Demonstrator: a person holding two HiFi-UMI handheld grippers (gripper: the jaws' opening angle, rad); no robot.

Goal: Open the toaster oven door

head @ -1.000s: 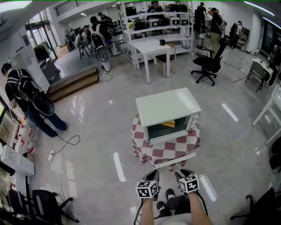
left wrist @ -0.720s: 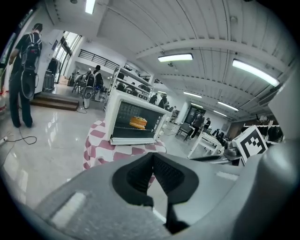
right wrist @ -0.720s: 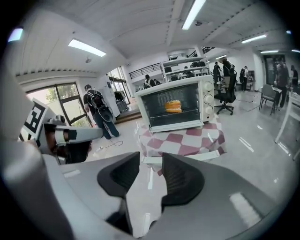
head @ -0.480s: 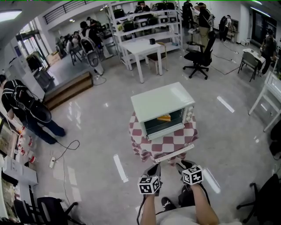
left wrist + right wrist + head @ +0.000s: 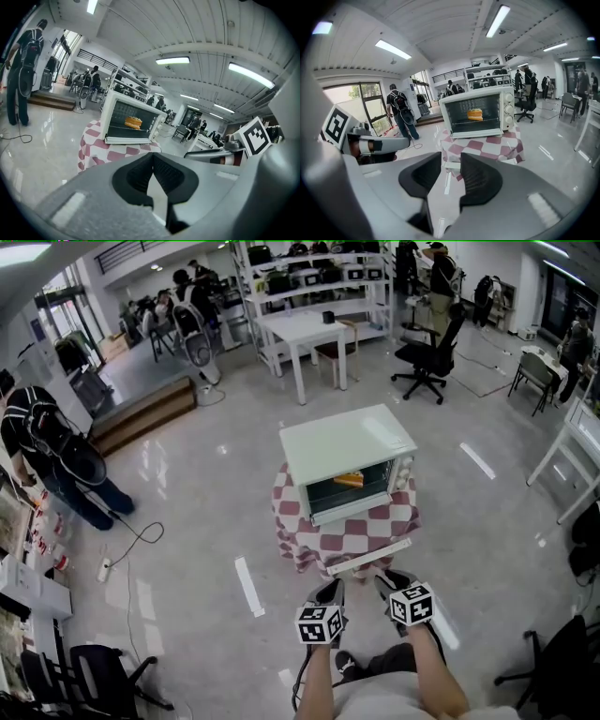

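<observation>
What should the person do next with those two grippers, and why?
Probably just ease both back. The toaster oven already looks open, its handle bar out front; the left gripper is shut, and the right gripper, jaws just closing, holds nothing.

V. glossy floor (image 5: 178,512), chkd cloth (image 5: 349,540), smooth oven (image 5: 342,442)

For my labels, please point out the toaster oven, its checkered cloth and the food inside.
toaster oven (image 5: 342,442), head view, top panel.
checkered cloth (image 5: 289,517), head view, left side.
food (image 5: 475,114), right gripper view, its middle.

Glossy grey floor (image 5: 187,493) reflects ceiling strip lights (image 5: 393,49); a white table (image 5: 298,327) and white shelving (image 5: 309,282) stand far; black office chair (image 5: 427,357) far right.
</observation>
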